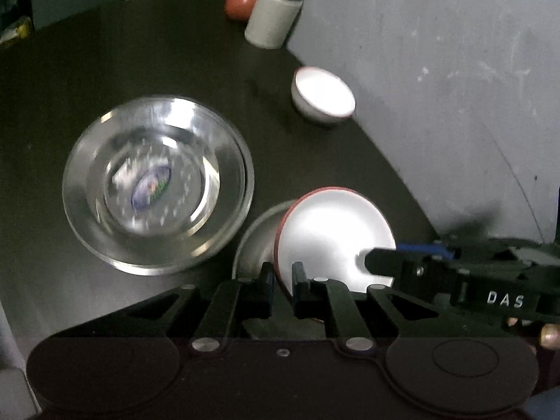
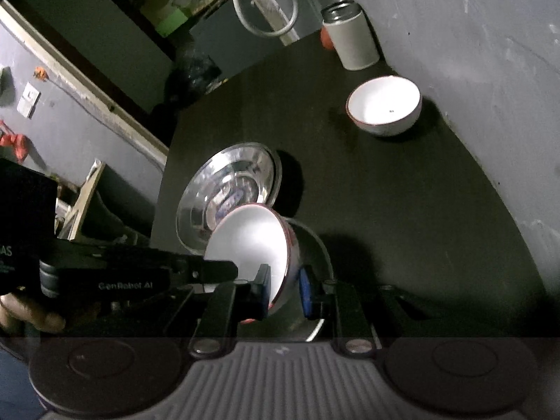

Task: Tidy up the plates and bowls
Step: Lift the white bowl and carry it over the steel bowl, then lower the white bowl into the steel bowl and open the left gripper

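We see both grippers clamped on one tilted, red-rimmed white ceramic bowl point(image 1: 332, 234) at lower centre: left gripper point(image 1: 282, 280) and right gripper point(image 2: 285, 288) each pinch its rim, above a steel plate point(image 1: 255, 241).

The steel plate point(image 1: 157, 185) is motion-blurred; its centre label is unreadable. The red ball point(image 1: 240, 2) at 12 o'clock is half hidden behind the canister point(image 1: 273, 17). The steel bowl point(image 1: 255, 245) is mostly covered by the white bowl point(image 1: 332, 238).
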